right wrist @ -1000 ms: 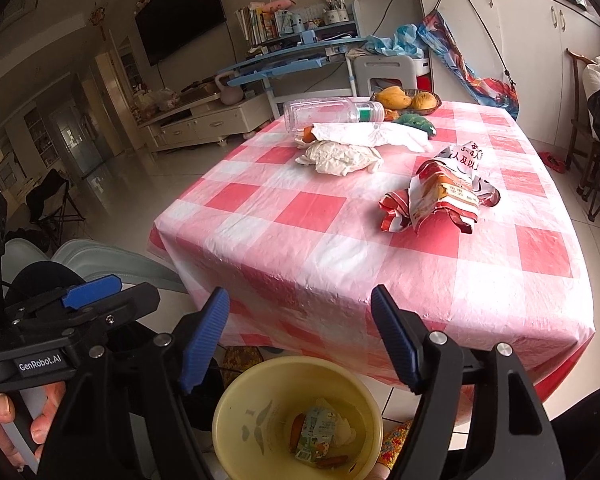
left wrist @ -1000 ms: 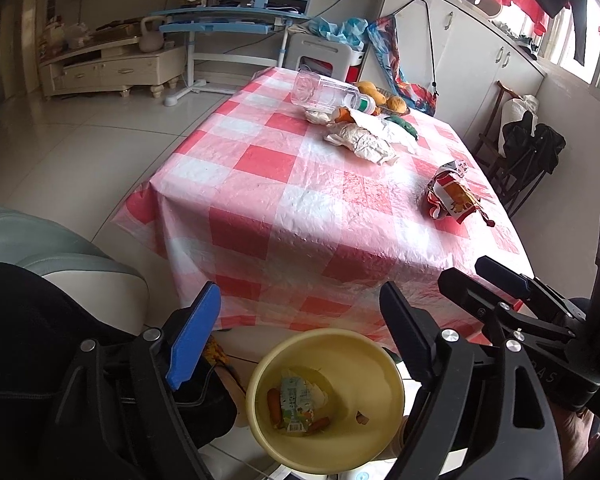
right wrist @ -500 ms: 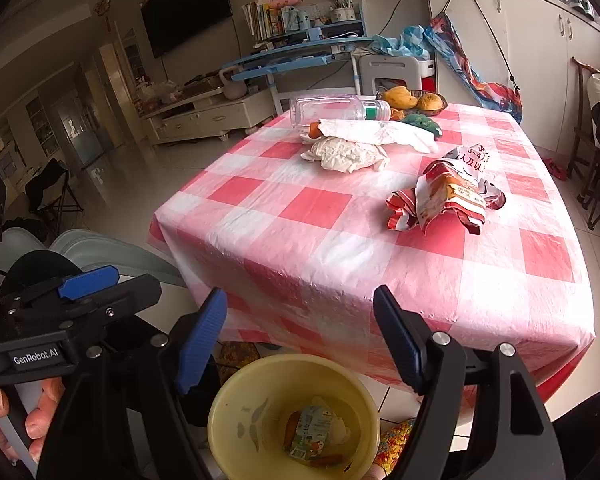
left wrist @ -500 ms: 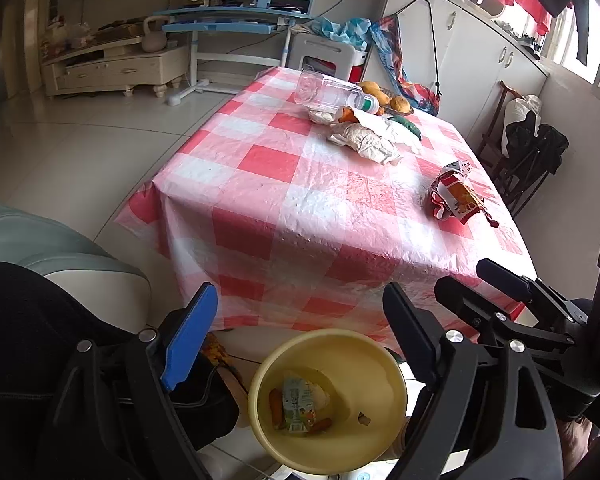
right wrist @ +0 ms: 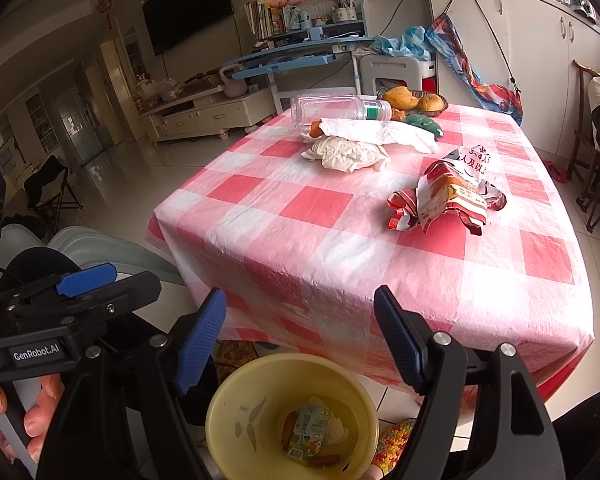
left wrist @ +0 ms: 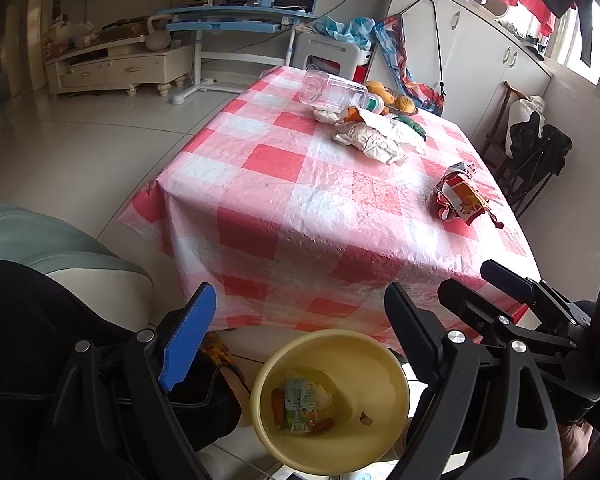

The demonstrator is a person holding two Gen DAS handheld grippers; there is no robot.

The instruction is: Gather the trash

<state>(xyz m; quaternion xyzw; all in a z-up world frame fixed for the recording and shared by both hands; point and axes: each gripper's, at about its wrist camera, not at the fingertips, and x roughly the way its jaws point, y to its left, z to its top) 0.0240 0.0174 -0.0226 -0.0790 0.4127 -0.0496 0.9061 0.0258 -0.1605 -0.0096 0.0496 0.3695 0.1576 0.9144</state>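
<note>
A yellow bin (left wrist: 380, 364) (right wrist: 224, 408) stands on the floor before the table and holds a small carton and scraps. On the red-checked table (left wrist: 300, 200) (right wrist: 320, 240) lie a torn red snack wrapper (left wrist: 462, 196) (right wrist: 444, 196), crumpled white paper (left wrist: 370, 140) (right wrist: 348, 152) and a clear plastic bottle (left wrist: 336, 94) (right wrist: 336, 108) on its side. My left gripper (left wrist: 296, 304) and right gripper (right wrist: 300, 312) are both open and empty, held above the bin, short of the table's near edge.
A fruit bowl (right wrist: 416, 100) and a green item (right wrist: 422, 122) sit at the table's far end. A grey-green seat (left wrist: 40, 240) is at the left. A blue desk (left wrist: 236, 20), a TV stand (left wrist: 116, 64), white cabinets (left wrist: 480, 52) and a chair (left wrist: 536, 152) ring the room.
Both grippers have drifted slightly, so the table looks a little further off. Both stay open and empty.
</note>
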